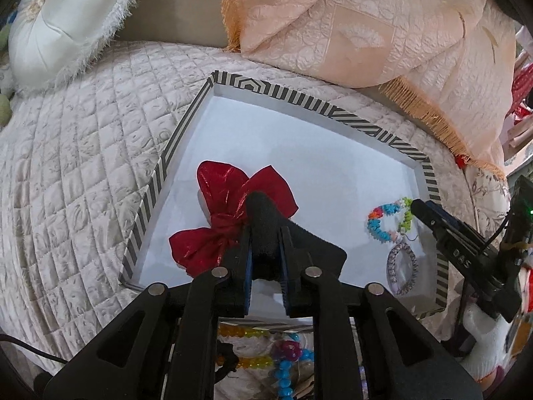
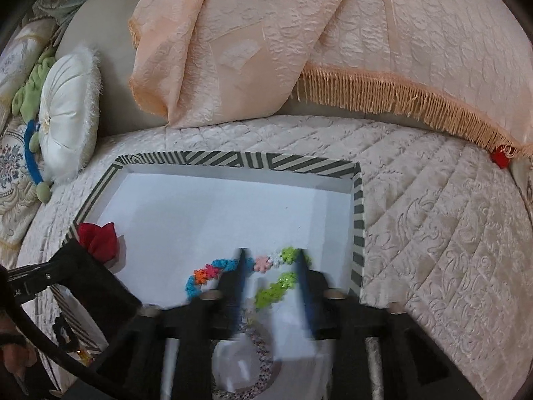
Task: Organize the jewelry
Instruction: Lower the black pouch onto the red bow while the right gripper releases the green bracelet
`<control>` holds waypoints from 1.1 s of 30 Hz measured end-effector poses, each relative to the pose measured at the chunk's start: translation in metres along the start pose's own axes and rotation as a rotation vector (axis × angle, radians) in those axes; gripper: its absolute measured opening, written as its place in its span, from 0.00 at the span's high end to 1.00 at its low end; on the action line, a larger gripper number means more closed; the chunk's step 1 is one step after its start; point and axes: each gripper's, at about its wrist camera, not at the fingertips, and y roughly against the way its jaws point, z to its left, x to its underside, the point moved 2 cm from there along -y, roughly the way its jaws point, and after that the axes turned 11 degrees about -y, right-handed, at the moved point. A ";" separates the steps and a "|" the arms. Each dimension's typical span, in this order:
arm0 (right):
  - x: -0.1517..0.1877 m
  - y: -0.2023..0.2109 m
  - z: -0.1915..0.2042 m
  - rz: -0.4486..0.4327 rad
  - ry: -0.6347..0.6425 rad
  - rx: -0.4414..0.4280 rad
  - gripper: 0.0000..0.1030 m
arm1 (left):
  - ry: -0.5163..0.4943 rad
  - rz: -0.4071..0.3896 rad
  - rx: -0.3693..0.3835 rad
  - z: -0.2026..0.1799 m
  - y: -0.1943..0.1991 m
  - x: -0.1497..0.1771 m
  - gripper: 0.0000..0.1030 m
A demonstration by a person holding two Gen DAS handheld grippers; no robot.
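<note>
**Two grippers over the striped tray**

Two tools are mine here. My left gripper (image 1: 265, 216), at lower centre of the left wrist view, has its fingers pinched tight on something black and fuzzy, right beside the red bow (image 1: 230, 220) that lies at the tray's left edge; I cannot tell whether the bow's knot is caught too. My right gripper (image 2: 271, 260), at lower centre of the right wrist view, stands wide apart, its blue-padded fingers (image 2: 241, 266) straddling the colourful beaded bracelet (image 2: 273, 258), which lies on the white floor of the tray (image 2: 233, 161) near its right wall. The tips seem to touch the floor on either side of the beads, though blur makes that uncertain. Lower in that frame, between the gripper's arms, sits a sparkly ring-shaped bracelet (image 2: 260, 360), just beside the beaded one. The tray rests on a quilted cream cover (image 2: 433, 233). A peach fringed throw (image 2: 299, 33) fills the upper right; a white round cushion (image 2: 68, 116) sits at left.
</note>
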 end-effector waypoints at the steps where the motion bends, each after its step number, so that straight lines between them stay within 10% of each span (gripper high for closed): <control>1: 0.002 0.002 0.000 0.003 -0.003 -0.008 0.59 | -0.004 -0.001 -0.007 0.000 0.000 0.000 0.82; 9: 0.014 0.032 0.010 -0.014 0.012 -0.041 0.59 | -0.021 -0.007 -0.025 -0.006 0.013 0.004 0.52; 33: 0.084 0.142 0.048 -0.080 -0.015 -0.070 0.57 | -0.081 -0.149 -0.126 -0.021 0.103 0.062 0.51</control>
